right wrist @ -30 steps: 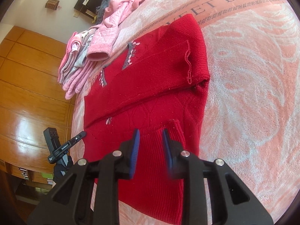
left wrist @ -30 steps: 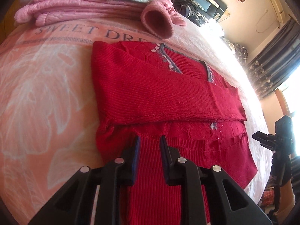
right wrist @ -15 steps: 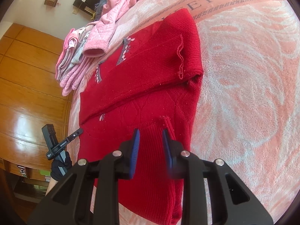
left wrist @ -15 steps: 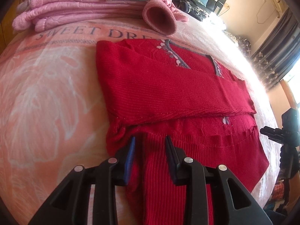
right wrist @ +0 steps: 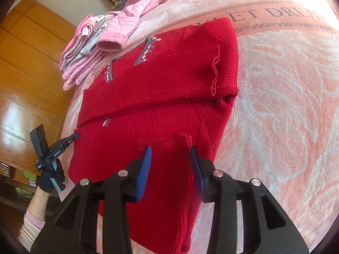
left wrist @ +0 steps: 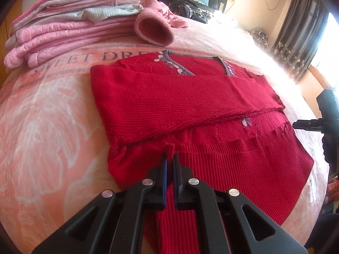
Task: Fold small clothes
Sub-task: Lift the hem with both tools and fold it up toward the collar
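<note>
Left gripper (left wrist: 170,160) pinches red sweater (left wrist: 190,105); right gripper (right wrist: 170,158) wide; pink pile (left wrist: 70,27) nearby

Ribbed red knit sweater (left wrist: 190,105) on a fluffy towelling bed cover (left wrist: 53,116). Quilted pink clothes (left wrist: 63,33). Glossy wooden wall (right wrist: 27,67). Matt black plastic fingers (right wrist: 146,167) with ridged blue pads.

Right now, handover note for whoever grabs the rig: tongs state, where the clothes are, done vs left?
Left tongs: shut on the ribbed hem of the red sweater, near its corner.
Right tongs: open, straddling the hem, not gripping.
The sweater lies flat on the pink blanket, both sleeves folded across the chest.
Folded pink pile sits beyond the collar, with a loose pink garment beside it.
Done: sleeves in.
Left: close right tongs on the hem, fold the bottom up toward the collar, then probably stack.
</note>
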Demonstrator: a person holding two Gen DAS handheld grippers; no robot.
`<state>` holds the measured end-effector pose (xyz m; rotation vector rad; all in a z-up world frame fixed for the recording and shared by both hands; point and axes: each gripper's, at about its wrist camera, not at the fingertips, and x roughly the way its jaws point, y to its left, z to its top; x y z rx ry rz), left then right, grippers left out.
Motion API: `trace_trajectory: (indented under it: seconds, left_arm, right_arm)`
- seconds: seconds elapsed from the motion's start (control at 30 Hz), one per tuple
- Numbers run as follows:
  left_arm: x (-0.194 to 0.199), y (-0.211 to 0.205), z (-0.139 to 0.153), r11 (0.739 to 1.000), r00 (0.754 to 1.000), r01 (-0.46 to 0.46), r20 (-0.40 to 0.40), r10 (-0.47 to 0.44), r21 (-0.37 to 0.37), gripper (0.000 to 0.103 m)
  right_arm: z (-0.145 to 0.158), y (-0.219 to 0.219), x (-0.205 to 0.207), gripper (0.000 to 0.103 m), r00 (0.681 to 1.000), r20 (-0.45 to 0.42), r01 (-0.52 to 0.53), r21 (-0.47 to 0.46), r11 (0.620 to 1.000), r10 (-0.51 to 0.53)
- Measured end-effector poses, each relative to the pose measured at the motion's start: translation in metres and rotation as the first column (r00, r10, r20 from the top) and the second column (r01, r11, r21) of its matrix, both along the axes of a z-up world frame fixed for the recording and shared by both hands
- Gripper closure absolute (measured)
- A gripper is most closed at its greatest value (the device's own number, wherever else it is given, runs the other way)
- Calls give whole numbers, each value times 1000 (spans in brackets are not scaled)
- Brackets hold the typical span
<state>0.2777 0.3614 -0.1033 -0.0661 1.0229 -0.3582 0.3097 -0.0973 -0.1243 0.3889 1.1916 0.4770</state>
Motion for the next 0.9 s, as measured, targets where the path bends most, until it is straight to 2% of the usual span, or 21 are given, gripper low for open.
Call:
trace_trajectory:
  seconds: [0.27, 0.4, 0.43, 0.47, 0.5, 0.53, 0.57, 0.73, 0.83, 0.9]
  left_arm:
    - [6, 3, -8, 998, 999, -35, -42, 33, -44, 98]
    - [9, 0, -13, 997, 997, -64, -53, 62, -39, 92]
    - [9, -1, -14, 997, 997, -65, -54, 64, -34, 92]
    - [9, -2, -14, 997, 997, -65, -53, 63, -32, 93]
    - [9, -2, -13, 997, 996, -67, -53, 65, -31, 93]
    - [8, -2, -12, 997, 996, -67, -55, 65, -42, 98]
    - [7, -1, -11, 996, 997, -65, -51, 62, -62, 99]
    - [-7, 6, 12, 985, 998, -63, 21, 67, -159, 99]
    - [-14, 11, 33, 977, 993, -69, 78, 86, -201, 100]
    - [-17, 12, 47, 974, 989, -71, 115, 97, -214, 100]
  right_arm:
    - [-15, 5, 6, 66, 1000, 2, -22, -74, 997, 22]
    - [-16, 14, 6, 66, 998, 24, -48, -112, 993, 51]
    - [-14, 18, 5, 72, 996, 34, -73, -129, 989, 79]
    - [-13, 22, 3, 87, 993, 44, -102, -146, 984, 109]
    - [-11, 26, 1, 94, 990, 55, -118, -178, 977, 130]
    - [-9, 28, -1, 97, 987, 71, -126, -204, 971, 143]
    - [-6, 27, -4, 99, 985, 85, -134, -202, 970, 153]
    - [20, 21, -12, 100, 977, 130, -161, -79, 984, 171]
    - [41, 12, -16, 100, 976, 161, -144, -3, 990, 143]
    - [55, 7, -15, 100, 975, 185, -129, 15, 991, 124]
